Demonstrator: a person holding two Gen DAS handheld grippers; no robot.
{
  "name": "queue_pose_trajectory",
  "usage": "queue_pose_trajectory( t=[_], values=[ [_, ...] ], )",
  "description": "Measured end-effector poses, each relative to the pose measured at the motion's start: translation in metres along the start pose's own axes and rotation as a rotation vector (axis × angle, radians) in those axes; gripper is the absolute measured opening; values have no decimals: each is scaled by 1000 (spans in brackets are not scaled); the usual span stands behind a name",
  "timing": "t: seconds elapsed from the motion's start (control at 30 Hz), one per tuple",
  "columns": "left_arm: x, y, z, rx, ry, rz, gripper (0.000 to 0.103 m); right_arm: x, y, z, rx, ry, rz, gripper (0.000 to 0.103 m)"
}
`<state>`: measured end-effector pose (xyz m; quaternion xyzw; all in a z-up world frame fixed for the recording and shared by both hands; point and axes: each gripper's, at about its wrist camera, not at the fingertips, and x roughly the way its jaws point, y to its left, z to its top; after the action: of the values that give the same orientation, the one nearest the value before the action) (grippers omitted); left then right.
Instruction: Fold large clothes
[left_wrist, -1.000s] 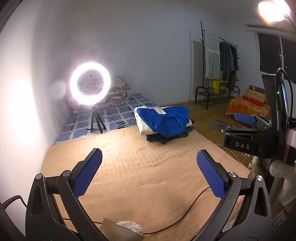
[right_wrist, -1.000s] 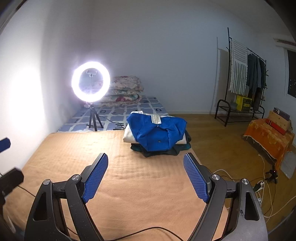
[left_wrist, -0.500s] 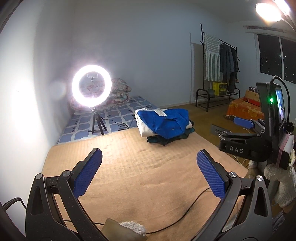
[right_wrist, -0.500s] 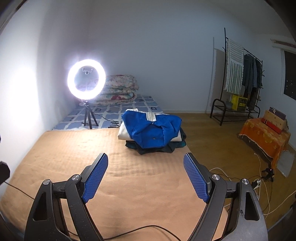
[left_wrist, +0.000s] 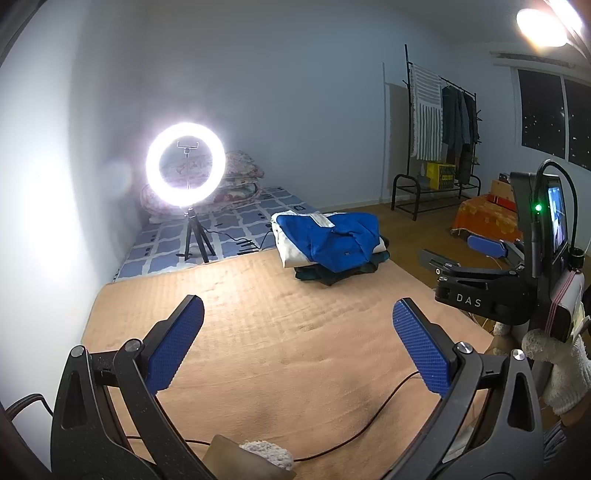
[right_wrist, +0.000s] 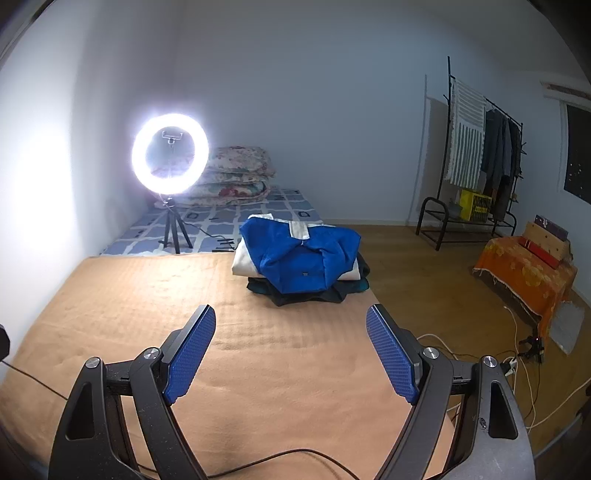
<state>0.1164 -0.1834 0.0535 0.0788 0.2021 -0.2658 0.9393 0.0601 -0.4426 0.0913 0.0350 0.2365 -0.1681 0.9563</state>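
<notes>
A stack of folded clothes (left_wrist: 328, 247) lies at the far right end of the tan blanket (left_wrist: 266, 332), with a blue and white garment on top of dark ones. The stack also shows in the right wrist view (right_wrist: 301, 262). My left gripper (left_wrist: 297, 317) is open and empty above the blanket's near half. My right gripper (right_wrist: 291, 332) is open and empty, well short of the stack. It also shows in the left wrist view (left_wrist: 476, 254) at the right, held by a white-gloved hand (left_wrist: 557, 365).
A lit ring light on a tripod (left_wrist: 186, 173) stands on a blue checked mat (left_wrist: 221, 229) beyond the blanket. Folded quilts (right_wrist: 236, 181) lie by the wall. A clothes rack (right_wrist: 476, 155) and an orange-covered box (right_wrist: 524, 266) stand right. Cables (right_wrist: 517, 369) lie on the floor.
Both grippers have shifted slightly; the clothes stack has drifted a little left in the right wrist view. Both grippers stay open and empty.
</notes>
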Motion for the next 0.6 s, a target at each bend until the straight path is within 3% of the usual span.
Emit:
queue_pose_trajectory(
  t=[0.6],
  values=[
    [-3,5,0,-13,-14,32,103,3,-5,-1,8,6,-2,84]
  ],
)
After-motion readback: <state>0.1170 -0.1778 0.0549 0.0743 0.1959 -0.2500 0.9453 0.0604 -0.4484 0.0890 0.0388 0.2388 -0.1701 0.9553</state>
